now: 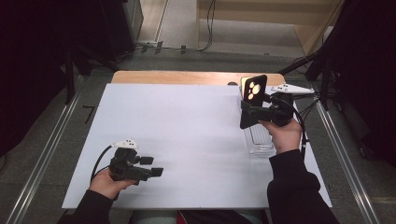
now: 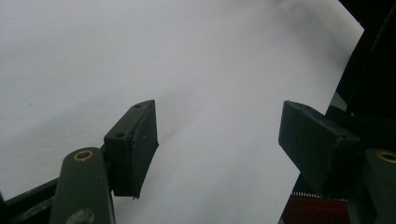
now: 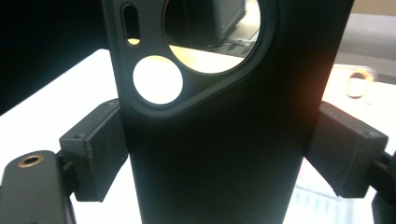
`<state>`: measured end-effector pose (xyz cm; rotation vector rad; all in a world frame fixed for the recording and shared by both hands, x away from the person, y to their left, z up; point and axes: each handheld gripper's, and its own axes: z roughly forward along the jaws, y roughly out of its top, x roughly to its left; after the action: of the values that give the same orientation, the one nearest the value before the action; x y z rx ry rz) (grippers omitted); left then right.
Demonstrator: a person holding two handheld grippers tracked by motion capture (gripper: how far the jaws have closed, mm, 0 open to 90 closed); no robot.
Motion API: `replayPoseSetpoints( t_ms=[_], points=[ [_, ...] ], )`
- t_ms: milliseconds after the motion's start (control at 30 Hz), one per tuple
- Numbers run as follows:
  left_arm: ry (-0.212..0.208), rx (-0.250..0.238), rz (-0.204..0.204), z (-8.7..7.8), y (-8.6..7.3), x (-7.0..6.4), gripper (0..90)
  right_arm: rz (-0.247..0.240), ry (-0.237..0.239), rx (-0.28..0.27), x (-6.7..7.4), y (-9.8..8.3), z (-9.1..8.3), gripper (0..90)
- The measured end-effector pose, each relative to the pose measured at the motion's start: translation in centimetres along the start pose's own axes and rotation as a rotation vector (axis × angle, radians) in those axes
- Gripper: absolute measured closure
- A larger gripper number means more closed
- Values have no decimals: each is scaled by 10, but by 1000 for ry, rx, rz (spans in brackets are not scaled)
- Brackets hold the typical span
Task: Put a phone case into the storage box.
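A black phone case [image 1: 252, 95] with camera cut-outs is held upright above the right side of the white table [image 1: 187, 126]. My right gripper [image 1: 250, 112] is shut on its lower part. In the right gripper view the case [image 3: 210, 154] stands between the two pads, which press on its side edges, and light shows through its round holes. My left gripper [image 1: 152, 166] rests low at the front left, open. Its jaws [image 2: 219, 140] stand wide apart over the bare white surface with nothing between them.
A clear plastic tray [image 1: 259, 139] lies on the table just below the held case. A strip of wooden tabletop [image 1: 187, 77] shows at the back edge. A small orange ring [image 3: 357, 84] lies beyond the case. Dark stands and cables flank the table.
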<state>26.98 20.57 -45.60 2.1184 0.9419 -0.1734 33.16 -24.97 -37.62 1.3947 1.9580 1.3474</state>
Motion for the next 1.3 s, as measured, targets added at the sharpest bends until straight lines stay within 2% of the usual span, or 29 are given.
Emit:
replayPoseSetpoints(
  t_ms=[200,433,633,800,933,1133,1300],
  points=[
    [-7,-14,-7,-1,0,0,285,27,-55,-8,-15,-1,-3,120],
    [-11,-16,-4,-1,0,0,285,50,-96,-11,-26,-5,-3,120],
    [-11,-24,-7,-1,1,-1,285,60,-136,7,-33,-10,5,120],
    [-9,-22,-6,-1,1,0,285,74,-145,-4,-39,-10,11,120],
    [-9,-45,-6,-4,1,-1,285,85,-158,-1,-45,-11,14,120],
    [-2,-37,-1,-3,2,-1,285,89,-186,-11,-55,-10,23,120],
    [-6,-36,-1,-2,2,-1,285,120,-201,-2,-65,-6,33,119]
  ],
)
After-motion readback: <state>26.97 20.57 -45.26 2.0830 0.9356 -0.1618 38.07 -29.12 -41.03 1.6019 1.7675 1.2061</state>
